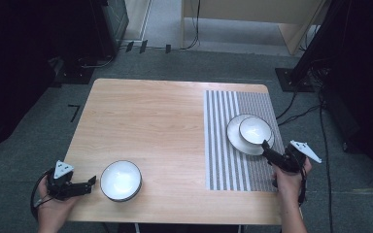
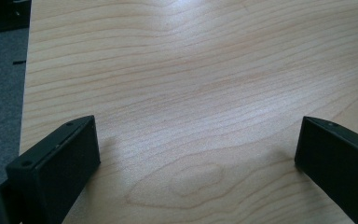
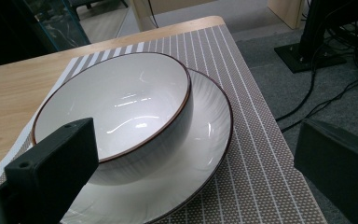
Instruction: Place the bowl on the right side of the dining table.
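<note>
Left gripper (image 1: 91, 183) held low in the left hand (image 1: 53, 208), jaws wide apart. Right gripper (image 1: 266, 148) in the right hand (image 1: 287, 178), jaws spread wide too.

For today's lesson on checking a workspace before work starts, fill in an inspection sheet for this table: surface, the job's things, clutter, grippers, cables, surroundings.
Surface: light wooden table; brown-and-white striped woven placemat covers its right part.
Job's things: small white bowl with dark rim sits on a white dinner plate with dark rim on the placemat; a second white bowl stands on bare wood near the front edge.
Clutter: nothing seen.
Grippers: left gripper open, beside the second bowl, apart from it; right gripper open, at the plate's near edge, holding nothing.
Cables: black cables lie on the floor to the right.
Surroundings: grey carpet, dark equipment stands, pale wooden furniture behind.
</note>
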Available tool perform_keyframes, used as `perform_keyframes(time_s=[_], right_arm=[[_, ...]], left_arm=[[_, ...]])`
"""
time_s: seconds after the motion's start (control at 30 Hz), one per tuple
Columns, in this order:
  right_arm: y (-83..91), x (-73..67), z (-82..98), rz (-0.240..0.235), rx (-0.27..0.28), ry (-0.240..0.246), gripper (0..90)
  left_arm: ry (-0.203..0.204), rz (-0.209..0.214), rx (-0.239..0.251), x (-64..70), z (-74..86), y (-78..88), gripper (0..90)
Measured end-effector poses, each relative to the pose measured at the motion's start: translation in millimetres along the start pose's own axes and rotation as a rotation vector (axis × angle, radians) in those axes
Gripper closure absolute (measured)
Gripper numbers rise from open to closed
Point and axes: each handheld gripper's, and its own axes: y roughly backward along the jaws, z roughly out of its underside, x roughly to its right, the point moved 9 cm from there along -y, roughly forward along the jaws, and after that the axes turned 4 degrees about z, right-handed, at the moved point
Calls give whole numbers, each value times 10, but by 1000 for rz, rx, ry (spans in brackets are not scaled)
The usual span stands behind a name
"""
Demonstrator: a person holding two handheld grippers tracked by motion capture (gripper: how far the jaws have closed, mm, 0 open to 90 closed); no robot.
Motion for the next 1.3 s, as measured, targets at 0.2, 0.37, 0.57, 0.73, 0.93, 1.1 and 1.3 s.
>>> perform_keyframes(time_s=[0.2, 0.37, 0.57, 0.73, 0.93, 1.1, 1.3], right_arm=[[25, 27, 70, -3, -12, 15, 0], [50, 57, 123, -12, -18, 16, 0], [85, 76, 193, -33, -20, 25, 0], [111, 95, 258, -40, -30, 42, 0], [145, 126, 337, -54, -48, 54, 0], [183, 150, 378, -63, -58, 64, 0], [228, 180, 431, -67, -72, 73, 0]], left_arm=[[0, 0, 0, 0, 0, 0, 0], [0, 0, 0, 0, 0, 0, 0], [0, 0, 0, 0, 0, 0, 0], [0, 0, 0, 0, 0, 0, 0], [0, 0, 0, 0, 0, 0, 0], [0, 0, 0, 0, 0, 0, 0], [0, 0, 1, 0, 0, 0, 0]])
